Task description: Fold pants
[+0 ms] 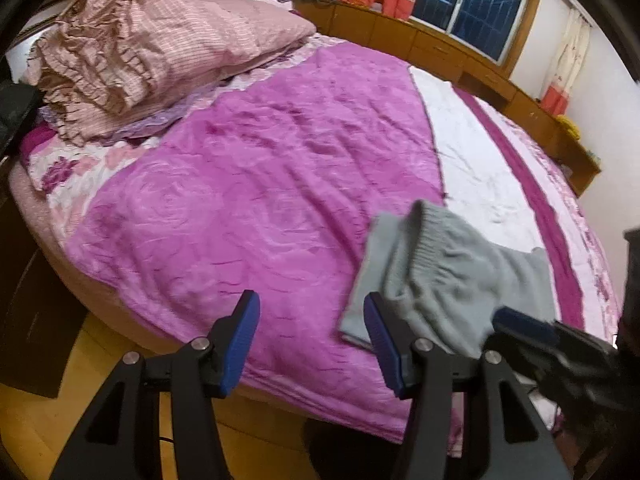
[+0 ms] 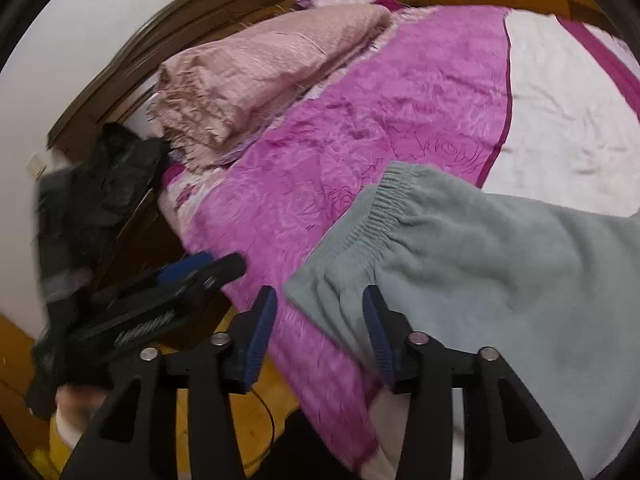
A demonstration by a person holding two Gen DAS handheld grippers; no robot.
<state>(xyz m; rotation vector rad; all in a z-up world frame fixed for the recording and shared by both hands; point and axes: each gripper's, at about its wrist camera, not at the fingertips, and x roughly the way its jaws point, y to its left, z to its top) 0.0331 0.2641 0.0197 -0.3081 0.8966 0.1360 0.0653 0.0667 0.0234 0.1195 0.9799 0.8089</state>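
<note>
Since both tools hang spread and empty: the step in hand, I judge, is a first grasp on the pants (image 2: 460,264)
Left tool (image 1: 310,344): wide apart, holding nothing, over the bed's near edge
Right tool (image 2: 320,332): likewise apart, at the cloth's near edge
Pants: grey, rumpled, at the bed's near edge, waistband (image 2: 384,208) bunched
Advice: pinch the waistband at both ends, pull flat
Bed (image 1: 240,200): magenta blanket, pink pillow (image 1: 160,48)
Room: curtained window (image 1: 472,4), wooden floor
</note>
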